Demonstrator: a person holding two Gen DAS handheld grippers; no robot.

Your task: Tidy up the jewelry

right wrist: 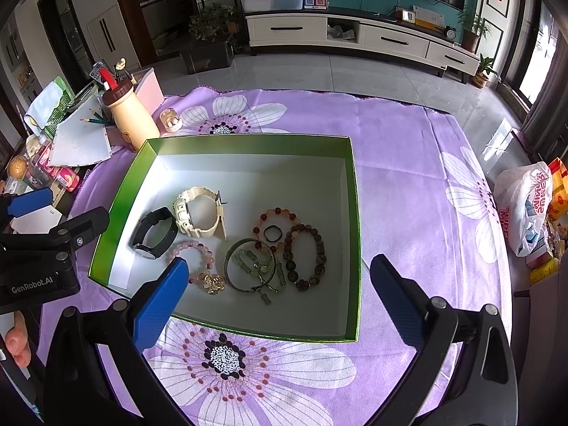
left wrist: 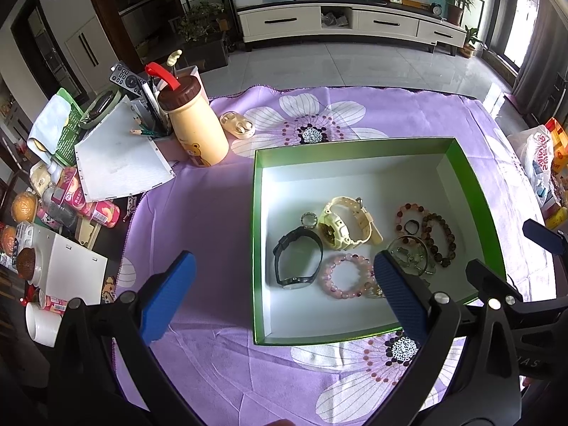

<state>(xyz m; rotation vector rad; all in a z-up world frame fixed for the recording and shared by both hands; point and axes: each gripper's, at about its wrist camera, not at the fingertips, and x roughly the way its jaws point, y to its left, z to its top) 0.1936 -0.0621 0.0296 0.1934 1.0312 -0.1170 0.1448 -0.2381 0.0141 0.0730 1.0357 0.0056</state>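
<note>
Both blue-padded grippers, left [left wrist: 284, 291] and right [right wrist: 278, 289], hang with fingers spread wide, holding nothing. Below them, a green-walled cardboard box [right wrist: 248, 143] holds a cream plastic watch [right wrist: 198, 213], a black watch [right wrist: 154, 236] and beaded bracelets [right wrist: 305, 255].

A home living room, shown by the long white TV cabinet [left wrist: 351, 23], potted plants [right wrist: 474, 30], and tiled floor [right wrist: 355, 71].

right claw [right wrist: 280, 277] spread wide, empty | green box [right wrist: 248, 143] holds watches, bead bracelets | purple cloth [right wrist: 408, 191]
</note>
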